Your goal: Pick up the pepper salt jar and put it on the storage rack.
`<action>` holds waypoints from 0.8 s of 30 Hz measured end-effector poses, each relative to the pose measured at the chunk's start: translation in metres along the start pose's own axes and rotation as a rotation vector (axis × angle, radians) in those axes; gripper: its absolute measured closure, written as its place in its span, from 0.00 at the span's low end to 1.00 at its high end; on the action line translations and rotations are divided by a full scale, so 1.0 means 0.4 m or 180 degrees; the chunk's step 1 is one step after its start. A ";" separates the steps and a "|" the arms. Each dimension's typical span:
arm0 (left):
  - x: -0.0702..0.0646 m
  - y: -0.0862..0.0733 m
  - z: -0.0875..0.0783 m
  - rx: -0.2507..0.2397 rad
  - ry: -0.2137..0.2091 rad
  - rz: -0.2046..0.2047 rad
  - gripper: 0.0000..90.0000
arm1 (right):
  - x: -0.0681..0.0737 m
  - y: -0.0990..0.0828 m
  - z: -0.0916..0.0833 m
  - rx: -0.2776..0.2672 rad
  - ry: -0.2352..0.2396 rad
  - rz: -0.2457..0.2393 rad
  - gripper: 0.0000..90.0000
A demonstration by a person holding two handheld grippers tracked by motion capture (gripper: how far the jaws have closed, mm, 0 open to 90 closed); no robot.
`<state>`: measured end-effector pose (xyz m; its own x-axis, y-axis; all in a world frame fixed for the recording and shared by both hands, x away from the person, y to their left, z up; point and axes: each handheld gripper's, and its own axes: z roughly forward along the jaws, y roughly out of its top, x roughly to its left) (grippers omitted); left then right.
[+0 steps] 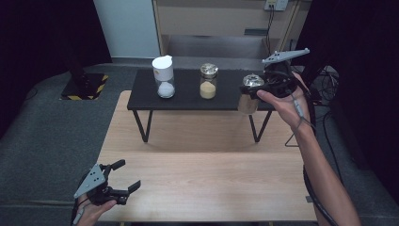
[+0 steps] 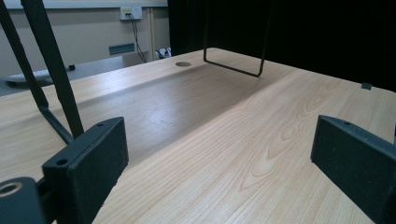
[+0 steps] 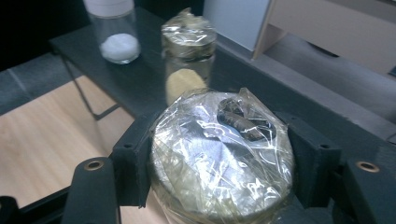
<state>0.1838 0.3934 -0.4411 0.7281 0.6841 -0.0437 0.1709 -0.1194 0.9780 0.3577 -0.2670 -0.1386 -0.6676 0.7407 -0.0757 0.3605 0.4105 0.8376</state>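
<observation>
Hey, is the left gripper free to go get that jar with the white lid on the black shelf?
Probably yes: the left gripper is open and empty, and bare table lies between it and the white-lidded jar, which stands apart from its neighbour.

Dim, soft overhead light, slight blur

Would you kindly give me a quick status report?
Right gripper shut on wrapped jar, lifted off shelf. Left gripper open, idle. Nothing obstructing.
</observation>
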 end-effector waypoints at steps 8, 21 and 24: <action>0.001 -0.001 0.000 -0.0002 -0.0004 -0.0004 0.03 | -0.013 0.020 0.026 -0.0031 -0.0134 0.0063 0.39; 0.002 -0.003 -0.001 -0.0014 -0.0011 -0.0015 0.03 | -0.041 0.046 0.075 -0.0052 -0.0344 0.0226 0.39; 0.003 -0.003 -0.001 -0.0016 -0.0013 -0.0017 0.03 | -0.048 0.049 0.086 -0.0051 -0.0400 0.0254 0.39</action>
<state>0.1842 0.3946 -0.4423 0.7299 0.6818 -0.0496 0.1714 -0.1122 0.9788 0.3999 -0.2552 -0.1393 -0.5500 0.8318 -0.0750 0.3979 0.3399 0.8522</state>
